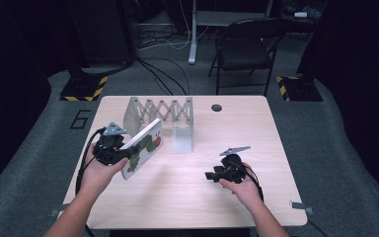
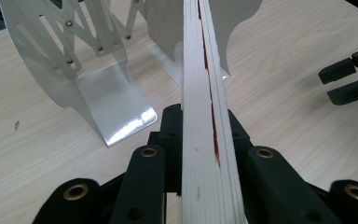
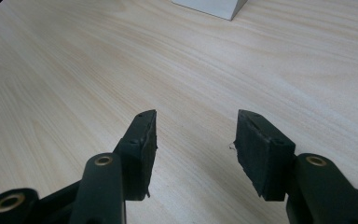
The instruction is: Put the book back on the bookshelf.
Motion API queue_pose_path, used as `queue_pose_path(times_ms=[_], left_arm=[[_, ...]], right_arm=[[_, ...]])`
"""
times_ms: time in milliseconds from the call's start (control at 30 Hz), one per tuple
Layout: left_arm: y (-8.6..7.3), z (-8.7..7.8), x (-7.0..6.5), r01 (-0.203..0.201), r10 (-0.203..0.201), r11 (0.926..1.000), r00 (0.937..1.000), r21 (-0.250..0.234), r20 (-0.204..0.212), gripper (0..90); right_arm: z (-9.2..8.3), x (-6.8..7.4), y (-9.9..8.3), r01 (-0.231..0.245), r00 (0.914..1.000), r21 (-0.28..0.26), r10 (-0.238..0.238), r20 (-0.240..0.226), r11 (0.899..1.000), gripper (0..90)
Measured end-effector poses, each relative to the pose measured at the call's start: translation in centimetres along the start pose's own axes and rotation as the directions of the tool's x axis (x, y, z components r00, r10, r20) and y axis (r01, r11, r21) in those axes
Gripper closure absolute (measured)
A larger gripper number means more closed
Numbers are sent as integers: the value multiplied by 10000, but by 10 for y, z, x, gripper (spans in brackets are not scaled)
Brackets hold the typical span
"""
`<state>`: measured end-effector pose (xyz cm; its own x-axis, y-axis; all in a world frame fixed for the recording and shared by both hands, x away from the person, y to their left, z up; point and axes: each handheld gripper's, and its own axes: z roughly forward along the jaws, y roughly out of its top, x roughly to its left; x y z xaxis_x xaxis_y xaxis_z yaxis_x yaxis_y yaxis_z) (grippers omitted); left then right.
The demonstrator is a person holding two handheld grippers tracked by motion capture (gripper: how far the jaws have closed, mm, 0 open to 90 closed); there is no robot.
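**Book Pinched at Left, Right Jaws Spread Over Bare Wood**

Left gripper (image 1: pixel 121 154) clamped on the picture book (image 1: pixel 142 148), gripped at its lower end, both jaws pressed flat against the covers. Seen in the left gripper view as a stack of pale page edges (image 2: pixel 205 116) with a red streak, running straight up between the black jaws. Held tilted and clear of the table (image 1: pixel 187 197), upper end slanting toward the expanding metal book rack (image 1: pixel 160 112). Rack stood upright at the far side of the tabletop, scissor links stretched between its two plates (image 2: pixel 98 84), glossy foot just beside the book. Book itself outside the rack, near its front and left of the right-hand plate.

Right gripper (image 1: pixel 211 175) rested low at the near right of the table, well apart from book and rack, pointed leftward. Jaws (image 3: pixel 196 140) parted with nothing between them, just pale wood grain beneath. Dark round hole (image 1: pixel 216 107) set in the tabletop at the far edge, right of the rack
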<state>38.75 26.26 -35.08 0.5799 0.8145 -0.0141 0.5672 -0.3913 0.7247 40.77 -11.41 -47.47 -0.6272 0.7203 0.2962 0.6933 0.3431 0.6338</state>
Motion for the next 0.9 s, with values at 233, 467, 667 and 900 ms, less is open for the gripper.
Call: queue_pose_path(times_ms=[233, 467, 667, 900], left_arm=[[0, 0, 4, 374, -377, 9992, 9991, -165, -204, 759], [1, -2, 8, 419, -430, 9989, 9979, -222, -487, 758], [3, -4, 12, 498, -505, 9987, 9972, -129, -554, 759], [3, -6, 16, 591, -605, 9980, 9957, -209, -704, 759]], right_arm=[[1, 1, 0, -29, 10000, 47, 29, 24, 10000, 482], [1, 1, 0, -32, 10000, 46, 32, 8, 10000, 482], [1, 1, 0, -57, 10000, 41, 57, -16, 10000, 482], [1, 1, 0, -81, 10000, 68, 81, -33, 9999, 482]])
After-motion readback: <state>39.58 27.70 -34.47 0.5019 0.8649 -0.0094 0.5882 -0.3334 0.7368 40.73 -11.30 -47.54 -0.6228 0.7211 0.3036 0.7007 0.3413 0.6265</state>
